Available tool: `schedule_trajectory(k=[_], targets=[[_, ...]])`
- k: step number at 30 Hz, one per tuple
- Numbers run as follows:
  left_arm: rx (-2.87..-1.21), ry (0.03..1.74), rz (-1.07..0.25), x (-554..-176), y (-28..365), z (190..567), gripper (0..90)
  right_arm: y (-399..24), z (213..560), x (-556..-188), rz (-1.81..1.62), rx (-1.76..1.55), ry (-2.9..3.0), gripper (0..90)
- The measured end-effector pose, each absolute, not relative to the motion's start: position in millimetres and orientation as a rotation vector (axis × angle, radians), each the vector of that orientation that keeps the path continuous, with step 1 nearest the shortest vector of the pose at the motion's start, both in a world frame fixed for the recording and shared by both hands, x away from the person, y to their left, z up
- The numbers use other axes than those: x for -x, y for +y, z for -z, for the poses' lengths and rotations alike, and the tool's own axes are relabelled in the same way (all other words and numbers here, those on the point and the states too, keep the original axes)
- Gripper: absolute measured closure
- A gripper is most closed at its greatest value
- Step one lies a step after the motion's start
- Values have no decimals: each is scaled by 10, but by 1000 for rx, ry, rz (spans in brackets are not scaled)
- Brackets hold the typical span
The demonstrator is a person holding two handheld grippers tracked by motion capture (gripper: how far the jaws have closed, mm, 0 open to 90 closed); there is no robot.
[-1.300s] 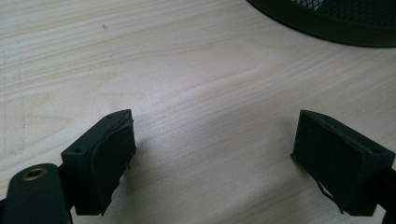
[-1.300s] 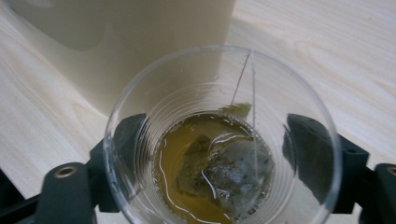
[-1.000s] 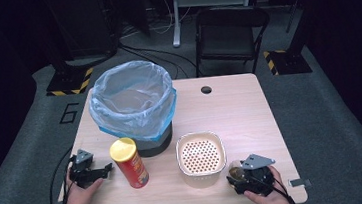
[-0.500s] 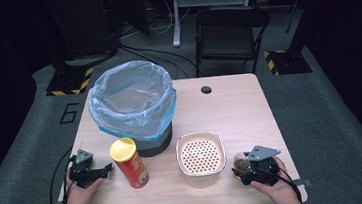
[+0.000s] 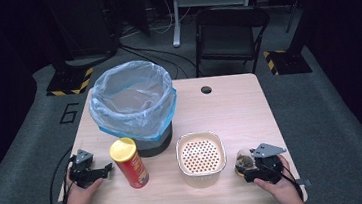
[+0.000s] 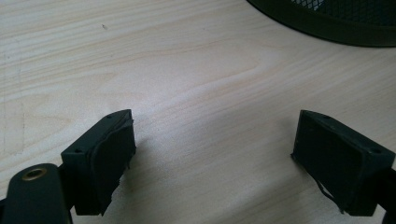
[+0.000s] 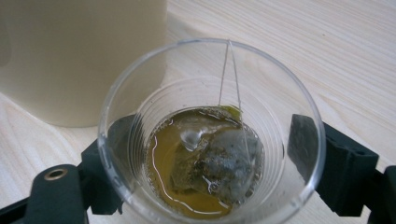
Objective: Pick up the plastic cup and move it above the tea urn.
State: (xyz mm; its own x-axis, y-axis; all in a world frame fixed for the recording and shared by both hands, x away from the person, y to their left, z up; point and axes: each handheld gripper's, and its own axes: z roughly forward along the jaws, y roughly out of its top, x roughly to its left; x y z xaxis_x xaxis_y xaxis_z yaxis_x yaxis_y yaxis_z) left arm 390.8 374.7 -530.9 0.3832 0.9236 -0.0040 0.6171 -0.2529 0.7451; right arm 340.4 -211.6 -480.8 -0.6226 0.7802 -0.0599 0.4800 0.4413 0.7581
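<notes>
Right gripper (image 7: 205, 163) jaws straddle a clear plastic cup (image 7: 210, 135); they have just been opening, and whether the pads press its wall cannot be told. Right gripper view: wet tea bag (image 7: 219, 163) in amber liquid, string over rim. High view: cup (image 5: 244, 160) near table's (image 5: 229, 102) front right edge, just beside cream strainer basket (image 5: 200, 153). Left gripper (image 6: 212, 149) wide open over bare wood, holding nothing.

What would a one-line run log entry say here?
left hand-held gripper: open | right hand-held gripper: jaws just opening around cup | cup: holds tea bag
</notes>
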Motion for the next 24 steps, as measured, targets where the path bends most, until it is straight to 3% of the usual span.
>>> schedule_trajectory(k=[24], targets=[[-1975, 1320, -585, -3908, 3747, 5309, 128, -2078, 4867, -3372, -1086, -1102, 2241, 284]])
